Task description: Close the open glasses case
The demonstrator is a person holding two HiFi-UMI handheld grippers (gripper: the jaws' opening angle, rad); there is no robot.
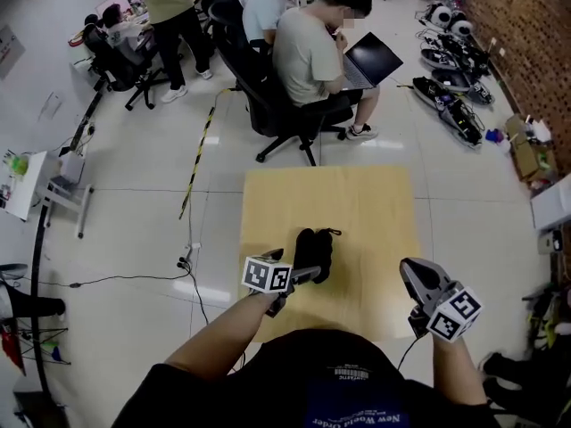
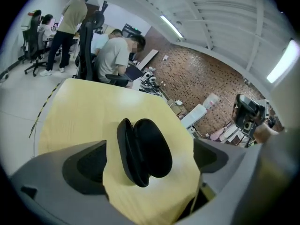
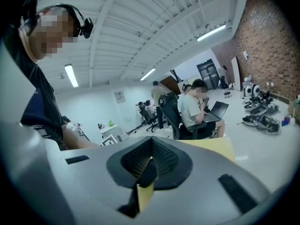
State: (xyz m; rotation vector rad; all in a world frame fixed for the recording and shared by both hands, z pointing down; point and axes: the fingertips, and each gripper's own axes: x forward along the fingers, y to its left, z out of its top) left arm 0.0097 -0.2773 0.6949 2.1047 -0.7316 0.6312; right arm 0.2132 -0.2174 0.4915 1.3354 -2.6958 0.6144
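A black glasses case (image 1: pixel 314 252) lies near the front left of the light wooden table (image 1: pixel 357 203). In the left gripper view the case (image 2: pixel 145 149) shows its two shells standing a narrow angle apart, seam toward me. My left gripper (image 1: pixel 302 277) is open just in front of the case. Its jaws (image 2: pixel 150 170) stand wide on either side of the case's near end, and the pads do not press on it. My right gripper (image 1: pixel 412 275) hovers over the table's front right corner, shut and empty. In its own view the jaws (image 3: pixel 151 161) are closed together.
A seated person with a laptop (image 1: pixel 312 56) and a black office chair (image 1: pixel 277 105) sit just beyond the table's far edge. More people and chairs (image 1: pixel 169 25) are at the back left. Equipment (image 1: pixel 455 87) lies along the brick wall at right. A cable (image 1: pixel 198 163) runs across the floor at left.
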